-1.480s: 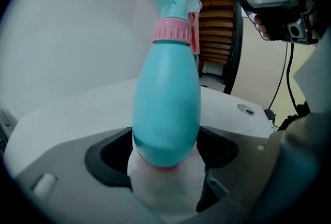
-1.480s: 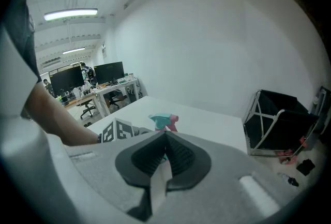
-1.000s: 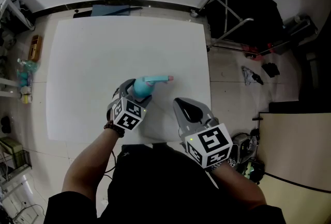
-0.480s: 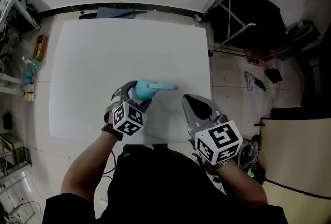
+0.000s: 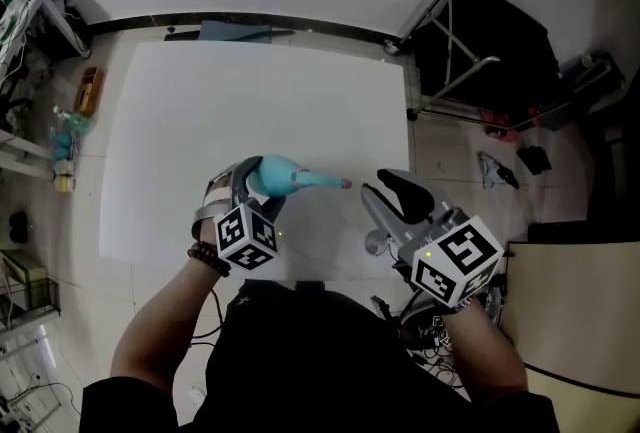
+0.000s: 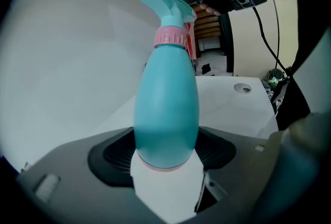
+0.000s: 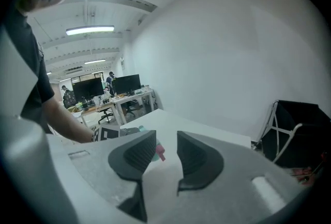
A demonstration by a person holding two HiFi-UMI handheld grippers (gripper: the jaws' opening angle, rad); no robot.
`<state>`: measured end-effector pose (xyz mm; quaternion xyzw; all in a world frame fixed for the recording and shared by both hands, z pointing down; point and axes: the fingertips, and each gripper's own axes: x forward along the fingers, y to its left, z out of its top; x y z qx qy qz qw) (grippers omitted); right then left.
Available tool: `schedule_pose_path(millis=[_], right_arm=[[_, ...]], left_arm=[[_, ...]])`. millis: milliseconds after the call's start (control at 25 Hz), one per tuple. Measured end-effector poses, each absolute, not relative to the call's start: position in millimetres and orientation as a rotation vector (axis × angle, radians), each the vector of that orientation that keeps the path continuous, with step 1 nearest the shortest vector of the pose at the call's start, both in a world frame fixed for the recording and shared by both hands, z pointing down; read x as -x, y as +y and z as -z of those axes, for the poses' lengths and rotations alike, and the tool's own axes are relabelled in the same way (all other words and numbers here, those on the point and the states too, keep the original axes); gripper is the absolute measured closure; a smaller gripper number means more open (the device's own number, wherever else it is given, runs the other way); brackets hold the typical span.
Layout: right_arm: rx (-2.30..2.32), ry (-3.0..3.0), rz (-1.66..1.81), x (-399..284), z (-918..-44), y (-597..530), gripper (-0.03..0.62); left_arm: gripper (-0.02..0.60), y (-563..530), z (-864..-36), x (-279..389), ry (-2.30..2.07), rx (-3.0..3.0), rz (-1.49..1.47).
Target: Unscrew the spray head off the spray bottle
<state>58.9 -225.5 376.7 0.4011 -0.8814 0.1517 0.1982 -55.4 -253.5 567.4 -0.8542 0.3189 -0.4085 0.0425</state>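
A teal spray bottle (image 5: 272, 175) lies tilted over the white table (image 5: 200, 101), its base clamped in my left gripper (image 5: 250, 191), which is shut on it. Its spray head (image 5: 320, 181) with a pink tip points right, toward my right gripper (image 5: 393, 189). In the left gripper view the bottle (image 6: 166, 109) rises from the jaws of my left gripper (image 6: 166, 151), with a pink collar (image 6: 170, 38) under the spray head (image 6: 166, 6). My right gripper (image 7: 165, 141) has just been opening. Its jaws stand apart with nothing between them, a short way from the nozzle.
A black folding stand (image 5: 480, 31) leans by the table's far right corner. Clutter lines the floor at the left (image 5: 60, 136). A round grommet (image 5: 375, 243) sits near the table's front edge under my right gripper. Cables lie on the floor at the lower right.
The bottle's nozzle has swung further right and the bottle has risen with my left gripper. My right gripper has drifted right and up, away from the table's front edge.
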Motion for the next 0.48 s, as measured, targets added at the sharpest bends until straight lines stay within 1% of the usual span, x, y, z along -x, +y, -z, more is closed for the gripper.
schedule_pose_path(millis=[200, 480], right_arm=[[-0.991, -2.492, -0.385, -50, -371, -228, 0.429], [-0.809, -2.480, -0.357, -34, -380, -221, 0.364]], left_arm=[[0.204, -255, -557, 60, 0.964, 2.531, 1.287], [0.204, -255, -543, 56, 0.946, 2.469, 1.300]])
